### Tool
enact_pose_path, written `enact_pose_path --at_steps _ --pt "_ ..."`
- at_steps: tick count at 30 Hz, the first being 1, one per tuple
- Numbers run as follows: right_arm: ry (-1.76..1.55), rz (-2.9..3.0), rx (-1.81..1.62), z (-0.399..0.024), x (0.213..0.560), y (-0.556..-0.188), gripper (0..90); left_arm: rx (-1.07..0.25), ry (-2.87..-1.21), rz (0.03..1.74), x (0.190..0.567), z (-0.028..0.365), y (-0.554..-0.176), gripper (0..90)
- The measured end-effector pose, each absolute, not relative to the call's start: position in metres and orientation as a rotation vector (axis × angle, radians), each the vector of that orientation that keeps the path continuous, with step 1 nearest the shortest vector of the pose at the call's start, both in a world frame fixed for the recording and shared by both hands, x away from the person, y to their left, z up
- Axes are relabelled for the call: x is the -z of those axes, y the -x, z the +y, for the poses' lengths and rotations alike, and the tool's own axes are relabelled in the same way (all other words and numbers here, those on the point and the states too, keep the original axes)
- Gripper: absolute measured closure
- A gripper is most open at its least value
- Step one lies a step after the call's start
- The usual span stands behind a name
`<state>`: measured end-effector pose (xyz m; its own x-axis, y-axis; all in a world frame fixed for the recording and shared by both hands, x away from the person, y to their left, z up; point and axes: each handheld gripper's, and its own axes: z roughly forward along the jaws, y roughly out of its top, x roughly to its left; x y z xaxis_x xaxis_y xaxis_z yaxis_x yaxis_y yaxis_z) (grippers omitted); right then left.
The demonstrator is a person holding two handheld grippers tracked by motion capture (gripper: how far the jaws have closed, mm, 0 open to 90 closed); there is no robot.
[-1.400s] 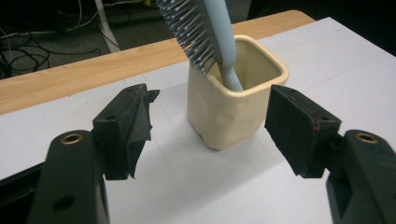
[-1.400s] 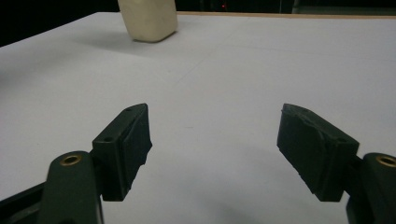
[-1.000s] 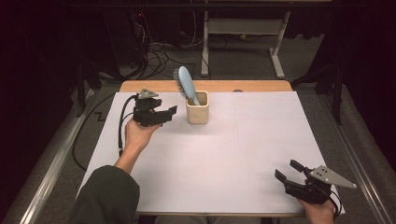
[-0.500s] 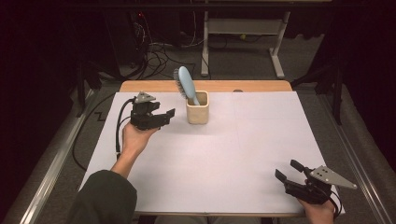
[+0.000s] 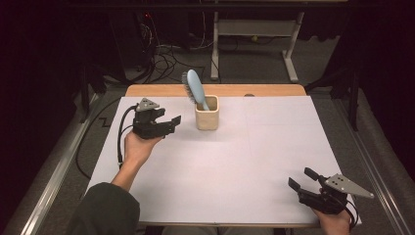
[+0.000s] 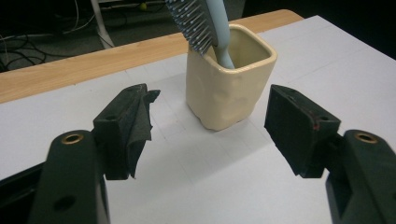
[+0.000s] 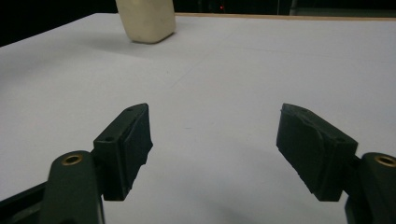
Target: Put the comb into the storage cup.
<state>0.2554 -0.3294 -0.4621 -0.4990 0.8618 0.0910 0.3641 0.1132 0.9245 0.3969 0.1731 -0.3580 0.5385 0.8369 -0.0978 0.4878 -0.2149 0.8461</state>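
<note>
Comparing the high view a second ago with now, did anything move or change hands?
Hardly anything. The left tongs drifted slightly toward the table's left edge, open and empty, aimed at the cream cup. The right tongs stayed open at the near right corner. The blue hairbrush stands in the cup as before.

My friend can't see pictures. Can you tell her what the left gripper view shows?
A cream cup stands on a white table with a blue hairbrush standing in it, bristles up. The left tool points at the cup, its two black jaws open and holding nothing.
</note>
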Motion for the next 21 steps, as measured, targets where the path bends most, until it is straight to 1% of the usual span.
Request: enact_pose_path --at_steps 6,21 --pt "-1.186 1.919 -1.375 -0.329 0.462 -0.255 27.1 -0.515 -1.865 1.077 0.358 0.175 -0.391 31.2" --pt "-1.183 1.918 -1.371 -0.329 0.462 -0.255 27.2 -0.519 -1.863 1.066 0.360 0.180 -0.382 31.1"
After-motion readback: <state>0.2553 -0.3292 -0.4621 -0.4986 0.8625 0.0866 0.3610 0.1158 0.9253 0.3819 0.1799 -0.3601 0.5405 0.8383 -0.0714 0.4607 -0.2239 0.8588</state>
